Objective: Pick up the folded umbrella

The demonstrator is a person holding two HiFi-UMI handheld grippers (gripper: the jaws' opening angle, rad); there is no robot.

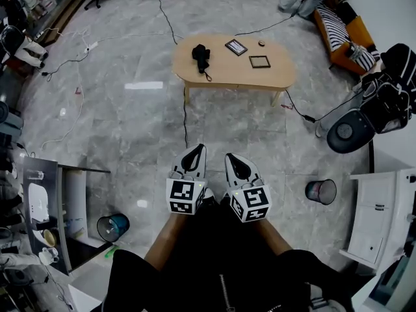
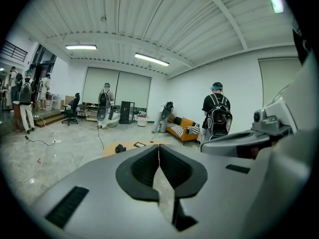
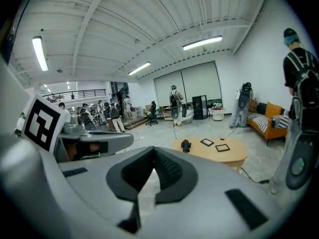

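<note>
While holding left gripper (image 1: 194, 151) and right gripper (image 1: 234, 160) clenched empty, judging the folded umbrella (image 1: 201, 57) near the tabletop's (image 1: 234, 74) left end light, soft-skinned, stiff-cored — favouring a mid-length grip.

Matt wooden table (image 1: 279, 70) — glossy marbled floor (image 1: 130, 129)

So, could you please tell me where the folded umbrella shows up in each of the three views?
Head view: the folded umbrella lies at upper centre, on the left end of the oval wooden table.
Left gripper view: a small dark shape left of centre, just above the jaws.
Right gripper view: slightly right of centre, on the table's left end.
Shared landmark: that table.
</note>
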